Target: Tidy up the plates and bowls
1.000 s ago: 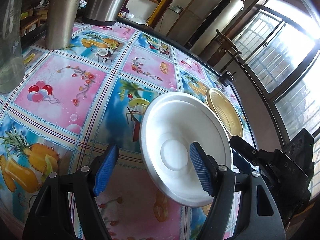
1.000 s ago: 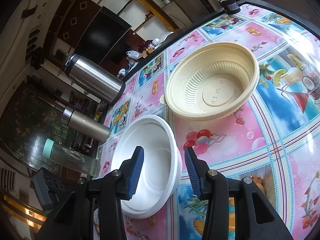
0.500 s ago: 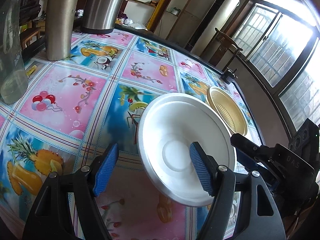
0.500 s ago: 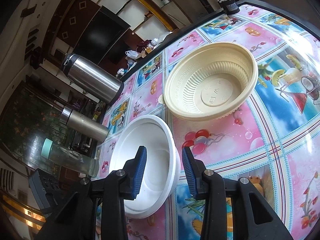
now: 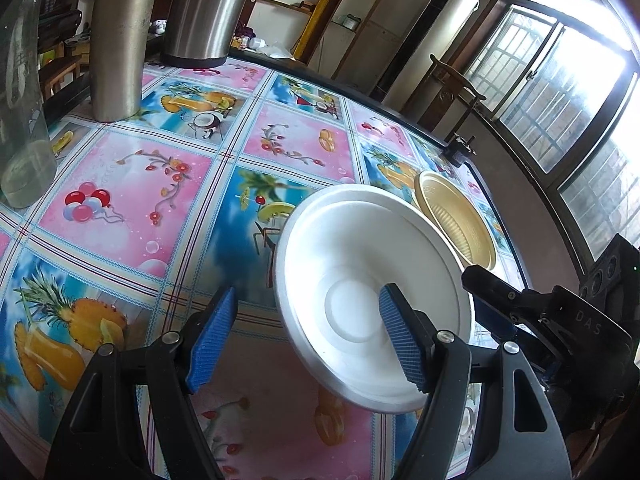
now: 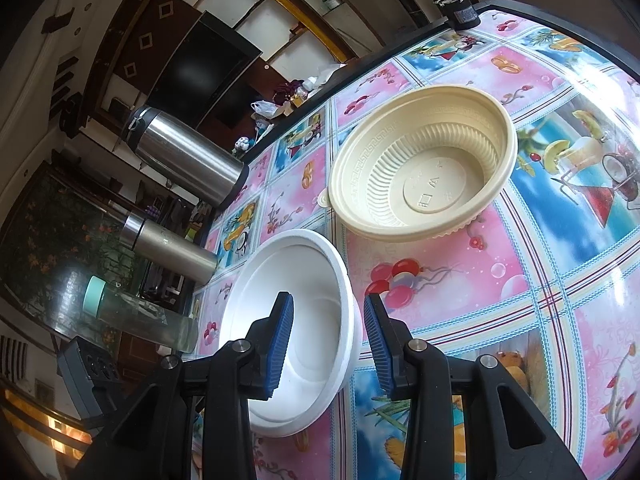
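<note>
The white bowl [image 6: 298, 320] rests on the tabletop [image 6: 540, 280], its near rim between the jaws of the right gripper [image 6: 327, 344]. These jaws straddle the rim, one pad inside the bowl, one outside; they are narrowly parted, and contact cannot be confirmed. The left gripper [image 5: 308, 340] has its jaws spread wide, holding nothing, one pad over the bowl's interior. The cream bowl [image 6: 424, 172] sits just beyond the white bowl.
</note>
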Demonstrator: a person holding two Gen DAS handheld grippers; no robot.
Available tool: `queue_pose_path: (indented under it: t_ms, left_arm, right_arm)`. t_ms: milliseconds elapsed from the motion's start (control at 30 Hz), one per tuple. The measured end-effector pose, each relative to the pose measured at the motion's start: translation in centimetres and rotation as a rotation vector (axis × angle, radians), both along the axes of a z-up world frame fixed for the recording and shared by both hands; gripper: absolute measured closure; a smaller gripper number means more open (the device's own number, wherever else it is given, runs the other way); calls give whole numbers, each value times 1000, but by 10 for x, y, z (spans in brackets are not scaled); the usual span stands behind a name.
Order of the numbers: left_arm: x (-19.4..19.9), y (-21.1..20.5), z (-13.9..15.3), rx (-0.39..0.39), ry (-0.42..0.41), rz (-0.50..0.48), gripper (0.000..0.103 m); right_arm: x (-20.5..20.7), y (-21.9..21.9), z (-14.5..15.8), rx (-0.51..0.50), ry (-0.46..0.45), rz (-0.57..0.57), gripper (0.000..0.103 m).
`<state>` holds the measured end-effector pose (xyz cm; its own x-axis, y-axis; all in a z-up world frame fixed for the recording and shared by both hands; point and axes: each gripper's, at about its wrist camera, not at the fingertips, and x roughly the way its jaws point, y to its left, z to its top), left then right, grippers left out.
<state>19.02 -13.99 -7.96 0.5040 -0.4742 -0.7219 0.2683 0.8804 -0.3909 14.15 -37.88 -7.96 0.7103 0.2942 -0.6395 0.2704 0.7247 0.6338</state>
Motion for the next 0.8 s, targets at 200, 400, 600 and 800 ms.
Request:
queue_pose_path:
  t_ms: [200,400,600,800]
  left_arm:
    - [0,-1,0,1,-2,-1,30]
    - [-1,-2,0,1,-2,-3,30]
    - [-1,-2,0,2,-1,-4,30]
    - [-1,-2,0,3,-3,-3,30]
  right_arm:
    - [1,-1,0,5,0,2,65]
    - [1,-1,1,-1,-3,1,65]
    - [2,0,1,-2,-4,5,65]
    - [1,1,2,1,-5,6,65]
